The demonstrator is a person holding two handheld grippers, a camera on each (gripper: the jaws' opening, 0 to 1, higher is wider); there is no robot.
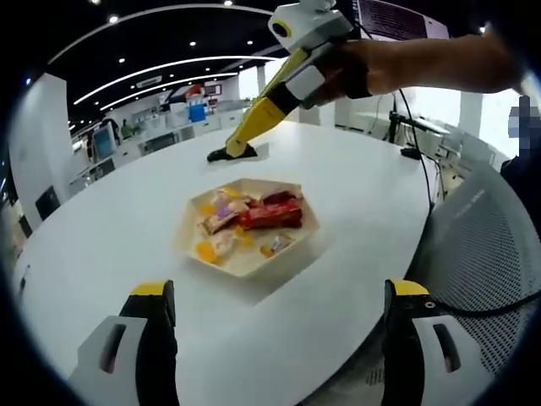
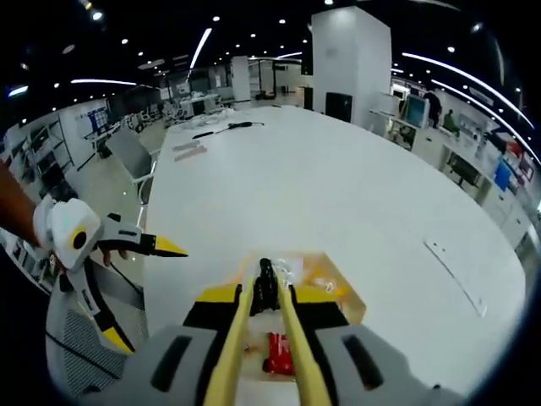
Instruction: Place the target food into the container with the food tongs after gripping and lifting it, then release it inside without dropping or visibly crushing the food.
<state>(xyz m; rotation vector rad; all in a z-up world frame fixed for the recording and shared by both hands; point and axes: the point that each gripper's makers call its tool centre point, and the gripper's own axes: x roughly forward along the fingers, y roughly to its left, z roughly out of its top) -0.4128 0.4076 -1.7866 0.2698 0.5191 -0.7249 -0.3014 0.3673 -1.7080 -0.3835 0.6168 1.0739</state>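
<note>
A pair of yellow food tongs (image 1: 254,127), clamped in the right gripper (image 2: 265,292), reaches over the white table (image 1: 355,194) with its black tips down on the tabletop just beyond the far rim of the shallow container (image 1: 297,245), which sits near the middle of the surface. The right gripper's jaws are closed narrow around the tongs' arms, apparently to keep the tool squeezed and steady; in the right gripper view the tong tips meet at the container's near edge, and whether anything is pinched between them cannot be told. The container holds wrapped snacks (image 1: 221,222), among them a red packet (image 1: 272,216) toward its centre, which looks like the likely target, though that is a guess. The left gripper (image 1: 279,317) hangs back at the table's near edge, jaws spread wide and empty, seemingly kept clear of the working hand (image 1: 351,72).
</note>
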